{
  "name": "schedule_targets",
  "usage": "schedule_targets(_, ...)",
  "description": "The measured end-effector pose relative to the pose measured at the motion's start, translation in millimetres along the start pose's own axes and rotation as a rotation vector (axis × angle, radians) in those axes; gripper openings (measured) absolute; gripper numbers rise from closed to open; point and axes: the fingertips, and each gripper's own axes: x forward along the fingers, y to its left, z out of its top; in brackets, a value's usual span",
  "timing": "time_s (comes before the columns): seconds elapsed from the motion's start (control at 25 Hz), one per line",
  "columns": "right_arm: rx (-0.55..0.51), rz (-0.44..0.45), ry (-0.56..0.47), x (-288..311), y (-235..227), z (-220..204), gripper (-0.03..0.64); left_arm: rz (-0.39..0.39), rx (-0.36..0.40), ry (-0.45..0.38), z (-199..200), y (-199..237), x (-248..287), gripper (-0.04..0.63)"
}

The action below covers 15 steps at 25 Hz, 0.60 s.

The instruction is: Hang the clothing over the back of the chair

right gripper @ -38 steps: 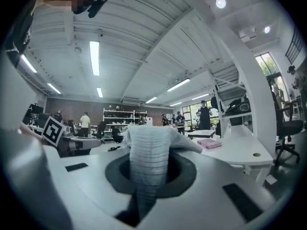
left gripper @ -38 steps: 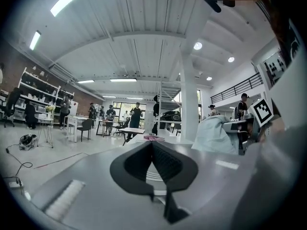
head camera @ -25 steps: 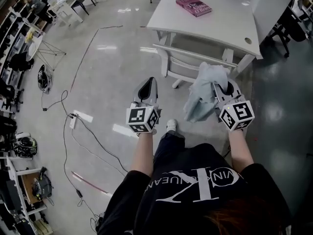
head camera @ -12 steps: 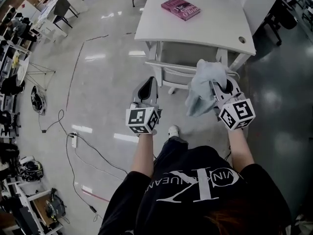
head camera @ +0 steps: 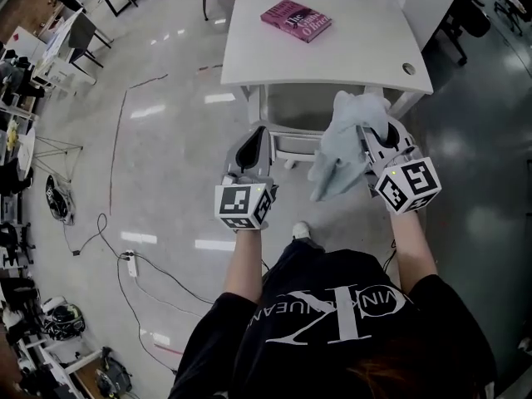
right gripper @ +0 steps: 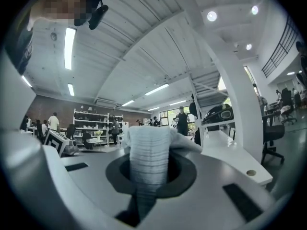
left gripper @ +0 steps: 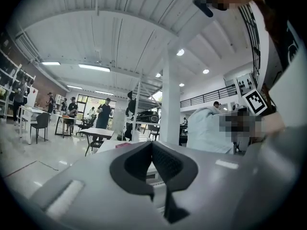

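Grey clothing (head camera: pixel 337 152) sits pinched in the right gripper's (head camera: pixel 376 140) fingers, while the left gripper (head camera: pixel 253 144) is closed and empty. Approach step, I judge; next, drape it over the chair (head camera: pixel 291 131) back.

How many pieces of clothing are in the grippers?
1: a pale blue garment clamped in the right gripper, hanging near the white chair. The left gripper is shut and empty. Folds could hide another.

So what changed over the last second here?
The person walked forward, bringing the left hand-held gripper and right hand-held gripper up close to the chair at the table with the pink book. Nothing was grabbed or released. The right one still clamps the pale blue garment; the left stays shut and empty.
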Motion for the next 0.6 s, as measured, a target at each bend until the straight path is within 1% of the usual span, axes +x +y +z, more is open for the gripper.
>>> schedule_targets(0.08, 0.001, -0.016, -0.008, 11, -4, 7, 0.035, -0.014, -0.012, -0.008, 2, 8, 6, 0.011)
schedule_targets(0.24, 0.023, -0.064, -0.032, 32, -12, 26, 0.035, -0.007, -0.084, -0.037, 4, 18, 15, 0.011)
schedule_targets(0.28, 0.026, -0.076, -0.028, 35, -12, 29, 0.035, -0.007, -0.088, -0.038, 4, 17, 14, 0.011)
schedule_targets(0.44, -0.009, -0.106, -0.002, 51, -20, 42, 0.035, -0.002, -0.023, -0.027, 13, 16, 23, 0.011)
schedule_targets(0.6, -0.025, -0.133, -0.011, 68, -39, 54, 0.035, 0.005, -0.005, -0.035, 22, 26, 37, 0.011)
